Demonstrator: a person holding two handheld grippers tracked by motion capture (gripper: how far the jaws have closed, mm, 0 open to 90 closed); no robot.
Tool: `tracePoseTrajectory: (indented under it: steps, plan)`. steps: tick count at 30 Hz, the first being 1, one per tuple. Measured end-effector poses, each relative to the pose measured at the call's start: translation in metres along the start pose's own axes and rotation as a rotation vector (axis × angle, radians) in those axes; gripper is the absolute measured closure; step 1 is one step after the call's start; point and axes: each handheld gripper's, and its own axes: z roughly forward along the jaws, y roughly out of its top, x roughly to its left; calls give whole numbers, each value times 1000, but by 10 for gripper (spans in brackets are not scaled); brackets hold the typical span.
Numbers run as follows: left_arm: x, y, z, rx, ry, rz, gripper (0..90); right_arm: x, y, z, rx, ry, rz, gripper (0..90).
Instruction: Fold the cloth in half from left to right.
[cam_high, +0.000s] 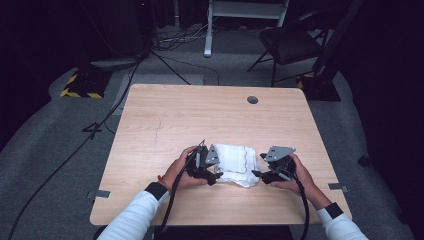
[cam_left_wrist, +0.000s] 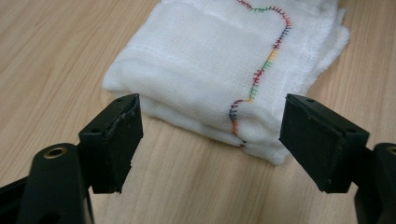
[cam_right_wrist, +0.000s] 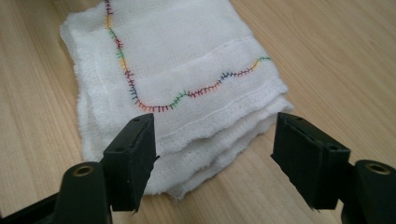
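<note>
I am looking down on a wooden table (cam_high: 165, 115) with a folded white cloth (cam_high: 235, 162) lying near its front edge, between my two tools. The cloth is folded into several layers, and a line of many-coloured stitching (cam_left_wrist: 261, 70) is running across its top face.

My left gripper (cam_high: 218, 176) is sitting just beside the cloth's left end, in a hand (cam_high: 180, 170) that comes up from the bottom of the high view. In the left gripper view its jaws are standing wide apart, one on each side of the folded corner nearest them. The pads are not pressing on the fabric; the left-hand jaw is close against the cloth's edge, and I cannot tell whether it is grazing it.

My right gripper (cam_high: 256, 175) is sitting just beside the cloth's right end, in the other hand (cam_high: 300, 177). In the right gripper view its jaws are also standing wide, with the stacked, slightly frayed edges of the cloth (cam_right_wrist: 187, 93) lying ahead of the gap between them. The left-hand jaw is overlapping the cloth's lower corner in that picture, but nothing is being gripped.

Both tools are pointing inward at the cloth from opposite ends, low over the table. The cloth is lying flat on the wood.
</note>
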Motion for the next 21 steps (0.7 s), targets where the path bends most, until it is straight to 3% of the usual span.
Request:
tracePoseTrajectory:
  steps: [8, 21]
  plan:
    - [0, -15, -17, -1, 48, -17, 205, 0, -3, -10, -4, -29, -12, 304]
    - [4, -55, -40, 33, 134, -53, 205, -8, -23, -26, 6, -70, 27, 304]
